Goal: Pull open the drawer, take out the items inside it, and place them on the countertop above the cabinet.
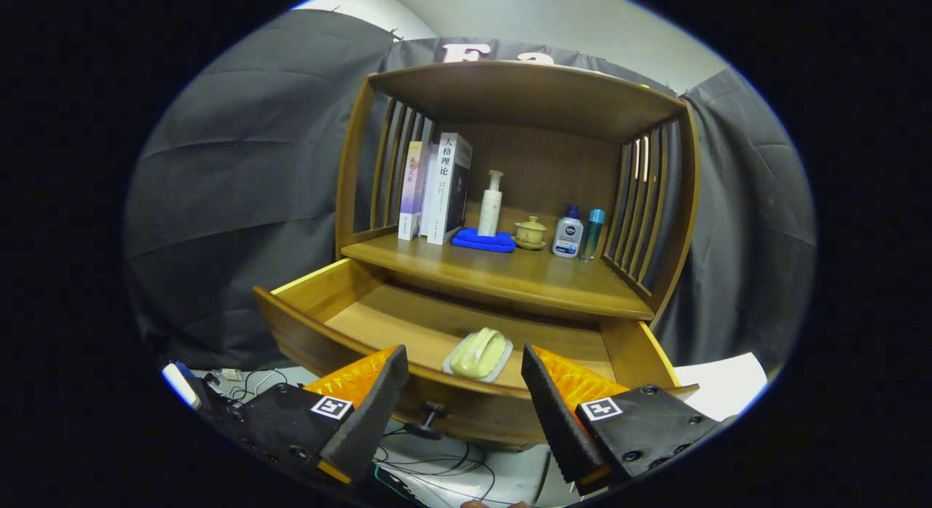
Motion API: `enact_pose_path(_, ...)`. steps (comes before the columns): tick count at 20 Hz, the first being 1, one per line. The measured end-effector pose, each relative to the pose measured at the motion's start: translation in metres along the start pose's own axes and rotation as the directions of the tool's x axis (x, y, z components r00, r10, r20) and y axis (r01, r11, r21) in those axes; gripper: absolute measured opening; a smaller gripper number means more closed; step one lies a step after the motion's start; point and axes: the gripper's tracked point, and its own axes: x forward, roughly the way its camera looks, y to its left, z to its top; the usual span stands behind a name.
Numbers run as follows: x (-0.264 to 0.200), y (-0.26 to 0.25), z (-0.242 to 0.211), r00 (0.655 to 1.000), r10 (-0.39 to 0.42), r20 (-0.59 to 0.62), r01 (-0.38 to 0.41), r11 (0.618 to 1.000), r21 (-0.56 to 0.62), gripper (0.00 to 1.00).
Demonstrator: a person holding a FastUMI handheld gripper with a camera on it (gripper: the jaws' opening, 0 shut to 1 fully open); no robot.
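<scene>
The wooden drawer stands pulled out from the cabinet. Inside it, near the front wall, lies a pale yellow-green soap-like item on a clear tray. My gripper is open, its fingers spread wide just in front of the drawer's front wall, with the item in line between the fingertips and a little beyond them. Nothing is held. The drawer's small dark knob sticks out below, between the fingers. Above the drawer is the countertop, a wooden shelf surface.
On the countertop stand books at the left, a white pump bottle, a folded blue cloth, a small lidded cup, a white bottle and a slim teal bottle. Slatted sides and a roof enclose it. Cables lie on the floor below.
</scene>
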Motion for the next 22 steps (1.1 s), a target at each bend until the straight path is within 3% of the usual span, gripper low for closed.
enact_pose_path(4,0.031,-0.014,0.021,0.998,-0.01,-0.062,0.011,1.0,0.016,0.98)
enact_pose_path(9,0.078,-0.015,0.028,0.978,0.036,-0.204,-0.017,0.996,0.093,0.98)
enact_pose_path(16,0.129,-0.013,-0.011,0.908,0.059,-0.415,0.004,0.989,0.149,0.98)
enact_pose_path(22,0.154,-0.013,-0.033,0.865,0.059,-0.498,0.027,0.986,0.164,0.98)
